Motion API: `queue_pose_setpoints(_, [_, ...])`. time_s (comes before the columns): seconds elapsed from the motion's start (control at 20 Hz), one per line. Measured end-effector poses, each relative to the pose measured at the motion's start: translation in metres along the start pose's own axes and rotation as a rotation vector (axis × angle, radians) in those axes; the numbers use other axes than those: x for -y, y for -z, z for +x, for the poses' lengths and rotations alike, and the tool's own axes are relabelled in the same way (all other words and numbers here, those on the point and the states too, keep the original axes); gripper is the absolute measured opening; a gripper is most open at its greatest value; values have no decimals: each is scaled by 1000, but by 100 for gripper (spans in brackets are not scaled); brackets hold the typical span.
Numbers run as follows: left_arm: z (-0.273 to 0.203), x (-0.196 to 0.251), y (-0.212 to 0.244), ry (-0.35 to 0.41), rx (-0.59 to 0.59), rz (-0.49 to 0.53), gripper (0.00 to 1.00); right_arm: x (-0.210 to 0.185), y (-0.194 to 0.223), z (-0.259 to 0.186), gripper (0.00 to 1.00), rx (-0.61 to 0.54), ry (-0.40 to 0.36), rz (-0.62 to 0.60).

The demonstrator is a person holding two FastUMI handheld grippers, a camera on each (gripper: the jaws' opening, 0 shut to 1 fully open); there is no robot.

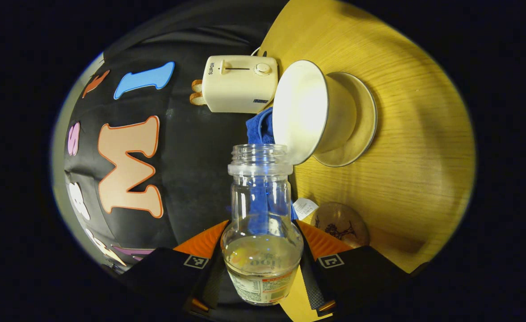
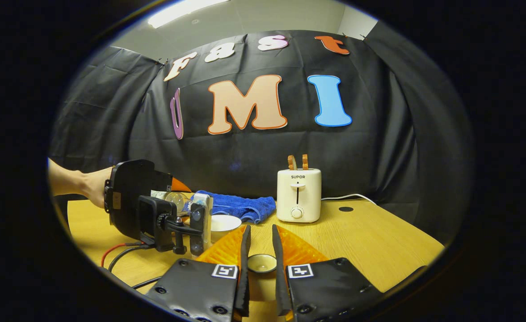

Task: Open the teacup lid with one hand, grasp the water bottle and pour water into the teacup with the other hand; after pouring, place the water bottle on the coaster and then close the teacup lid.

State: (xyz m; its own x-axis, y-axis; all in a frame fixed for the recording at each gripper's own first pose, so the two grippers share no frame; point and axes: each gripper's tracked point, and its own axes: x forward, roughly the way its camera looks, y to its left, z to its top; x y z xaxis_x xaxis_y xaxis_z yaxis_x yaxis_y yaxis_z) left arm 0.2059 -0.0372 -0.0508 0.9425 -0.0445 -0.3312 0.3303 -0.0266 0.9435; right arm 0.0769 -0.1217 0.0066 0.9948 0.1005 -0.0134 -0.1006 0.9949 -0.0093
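Two grips are set: bottle [image 1: 262, 232] clamped in left gripper [image 1: 263, 261], tipped with its mouth at the teacup [image 1: 309, 112] rim; lid [image 2: 262, 263] pinched in right gripper [image 2: 260, 264] above the table [image 2: 379, 241]. Tilt should be increased slowly, mouth kept over the cup.

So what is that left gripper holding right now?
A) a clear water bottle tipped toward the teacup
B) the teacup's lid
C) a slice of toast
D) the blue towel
A: in the left gripper view, the left gripper's fingers press on both sides of the clear water bottle, whose open mouth points toward the white teacup.
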Motion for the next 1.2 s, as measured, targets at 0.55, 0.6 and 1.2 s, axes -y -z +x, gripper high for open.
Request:
queue_pose_setpoints(0.55, [-1, -5, 0, 6, -32, 154, 73, 0, 0, -1, 27, -2, -2, 1])
queue_pose_setpoints(0.6, [0, -6, 0, 4, -33, 166, 73, 0, 0, -1, 27, -3, -2, 1])
queue_pose_setpoints(1.2, [-5, -16, -2, -11, -53, 329, 72, 0, 0, -1, 27, -3, -4, 1])
